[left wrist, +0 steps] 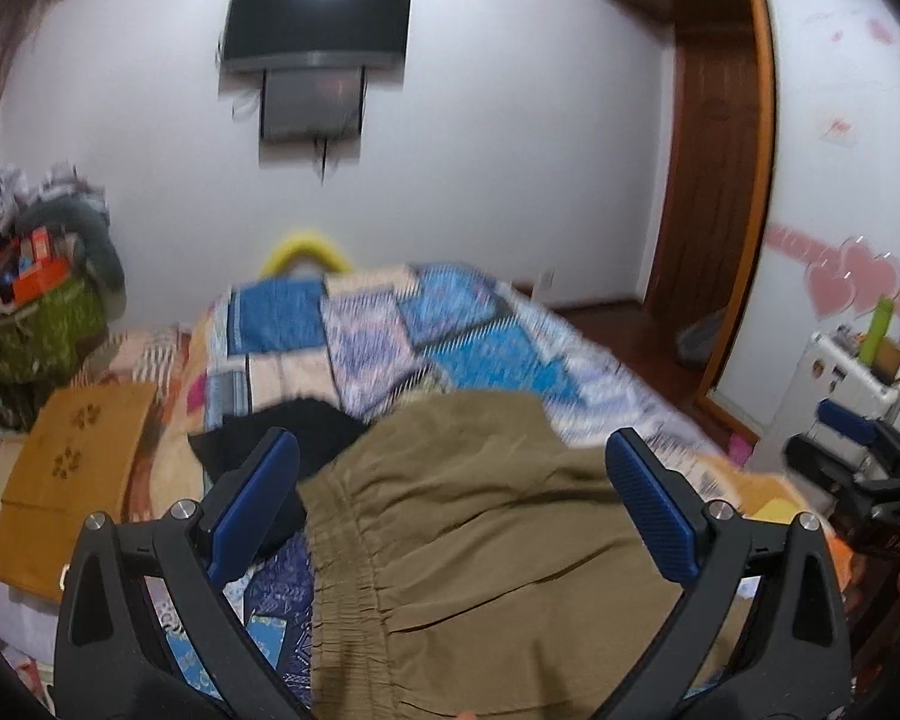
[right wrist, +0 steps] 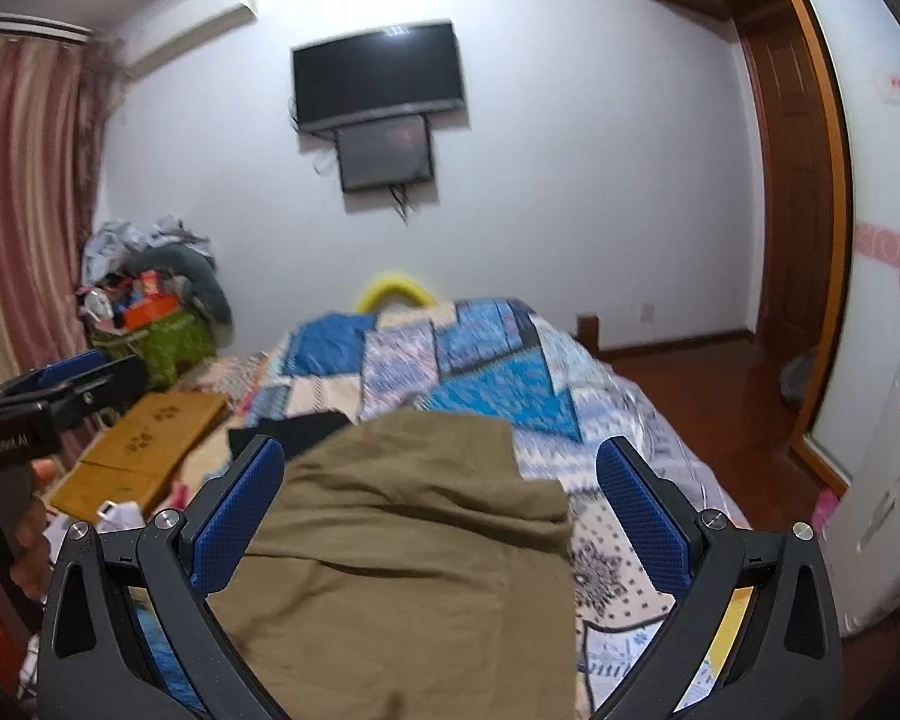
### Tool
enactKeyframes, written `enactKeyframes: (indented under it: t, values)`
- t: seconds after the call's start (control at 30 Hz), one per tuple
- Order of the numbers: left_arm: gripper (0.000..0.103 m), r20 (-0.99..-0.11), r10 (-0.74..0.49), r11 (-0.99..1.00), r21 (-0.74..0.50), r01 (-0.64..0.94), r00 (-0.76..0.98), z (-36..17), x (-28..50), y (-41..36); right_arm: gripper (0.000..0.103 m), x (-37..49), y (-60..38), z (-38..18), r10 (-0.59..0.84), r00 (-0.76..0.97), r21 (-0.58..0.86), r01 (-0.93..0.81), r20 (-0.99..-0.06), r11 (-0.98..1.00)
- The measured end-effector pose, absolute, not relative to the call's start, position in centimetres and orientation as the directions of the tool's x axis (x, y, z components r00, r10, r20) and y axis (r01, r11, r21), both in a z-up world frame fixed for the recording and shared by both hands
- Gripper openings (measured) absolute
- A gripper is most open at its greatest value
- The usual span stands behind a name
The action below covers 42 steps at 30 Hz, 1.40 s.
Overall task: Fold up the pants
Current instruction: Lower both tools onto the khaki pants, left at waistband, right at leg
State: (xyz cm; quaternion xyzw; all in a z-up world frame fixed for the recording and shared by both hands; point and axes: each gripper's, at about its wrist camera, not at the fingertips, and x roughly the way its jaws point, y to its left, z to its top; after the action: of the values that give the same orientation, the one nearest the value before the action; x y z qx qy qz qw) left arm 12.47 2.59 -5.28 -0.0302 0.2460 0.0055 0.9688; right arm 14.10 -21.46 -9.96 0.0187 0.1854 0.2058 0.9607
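Olive-brown pants (left wrist: pixel 480 528) lie on the patchwork quilt (left wrist: pixel 390 336) of the bed, folded over, with the elastic waistband (left wrist: pixel 348 570) toward the near left. My left gripper (left wrist: pixel 450 462) is open above the pants, its blue pads wide apart and holding nothing. In the right wrist view the same pants (right wrist: pixel 402 534) lie below my right gripper (right wrist: pixel 441 468), which is also open and empty. The right gripper shows at the right edge of the left wrist view (left wrist: pixel 858 450). The left gripper shows at the left edge of the right wrist view (right wrist: pixel 60 384).
A black garment (left wrist: pixel 294 426) lies on the quilt to the left of the pants. A wooden lap tray (left wrist: pixel 72 480) sits at the bed's left. A full green basket (left wrist: pixel 36 312) stands in the far left corner. A white cabinet (left wrist: pixel 840 384) stands at the right.
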Motion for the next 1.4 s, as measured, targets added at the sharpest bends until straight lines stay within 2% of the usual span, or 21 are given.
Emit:
enactKeyframes:
  t: [0.27, 0.4, 0.43, 0.5, 0.6, 0.73, 0.87, 0.93, 0.97, 1.13, 1.2, 1.27, 1.33, 1.4]
  values:
    - [0.103, -0.658, 0.064, 0.995, -0.015, -0.099, 0.75, -11.2, 19.9, 6.9, 0.103, 20.9, -24.2, -15.2, 0.376, 0.761, 0.183, -0.33, -0.528, 0.926]
    - [0.088, -0.733, 0.06, 0.997, 0.005, -0.083, 0.678, -13.9, 22.2, 8.3, 0.103, 24.1, -24.5, -18.3, 0.396, 0.661, 0.225, -0.332, -0.637, 0.916]
    - [0.081, -0.755, 0.054, 0.997, 0.002, -0.079, 0.654, -14.7, 22.7, 8.7, 0.101, 24.5, -24.6, -19.0, 0.401, 0.638, 0.234, -0.333, -0.658, 0.913]
    - [0.072, -0.79, 0.043, 0.997, -0.002, -0.072, 0.612, -16.0, 23.5, 9.2, 0.095, 25.6, -24.7, -20.4, 0.417, 0.587, 0.264, -0.332, -0.694, 0.906]
    - [0.068, -0.841, 0.02, 0.999, -0.008, -0.05, 0.541, -18.1, 24.6, 9.9, 0.082, 26.9, -24.7, -21.6, 0.431, 0.529, 0.291, -0.329, -0.731, 0.898]
    - [0.067, -0.89, 0.01, 0.998, -0.019, -0.06, 0.456, -20.6, 25.5, 11.0, 0.071, 28.3, -24.6, -23.4, 0.445, 0.454, 0.307, -0.347, -0.772, 0.886]
    - [0.071, -0.922, -0.065, 0.991, -0.106, -0.087, 0.382, -22.9, 25.9, 12.0, 0.07, 29.2, -24.0, -25.0, 0.462, 0.386, 0.345, -0.336, -0.799, 0.877]
    - [0.082, -0.926, -0.079, 0.983, -0.133, -0.123, 0.368, -23.6, 26.0, 12.6, 0.07, 29.4, -23.8, -25.7, 0.484, 0.363, 0.373, -0.335, -0.796, 0.865]
    - [0.084, -0.927, -0.083, 0.981, -0.142, -0.135, 0.366, -23.7, 26.0, 12.8, 0.071, 29.5, -23.9, -26.0, 0.499, 0.357, 0.391, -0.333, -0.79, 0.858]
    - [0.085, -0.923, -0.144, 0.971, -0.202, -0.131, 0.357, -24.0, 26.1, 13.2, 0.071, 29.8, -24.8, -26.8, 0.555, 0.321, 0.473, -0.302, -0.767, 0.828]
    - [0.082, -0.92, -0.132, 0.978, -0.182, -0.103, 0.37, -23.9, 26.0, 12.7, 0.063, 29.4, -24.8, -26.6, 0.553, 0.334, 0.469, -0.302, -0.763, 0.83]
    - [0.081, -0.917, -0.096, 0.988, -0.136, -0.076, 0.388, -23.7, 25.8, 12.0, 0.035, 29.1, -24.9, -26.3, 0.548, 0.346, 0.463, -0.302, -0.762, 0.833]
    - [0.081, -0.912, -0.051, 0.996, -0.075, -0.044, 0.406, -23.6, 25.7, 11.5, 0.016, 28.9, -25.0, -26.3, 0.532, 0.354, 0.445, -0.299, -0.769, 0.844]
    - [0.081, -0.905, 0.0, 1.0, -0.006, -0.013, 0.426, -23.4, 25.6, 11.2, 0.013, 29.3, -24.8, -26.4, 0.514, 0.365, 0.417, -0.314, -0.776, 0.853]
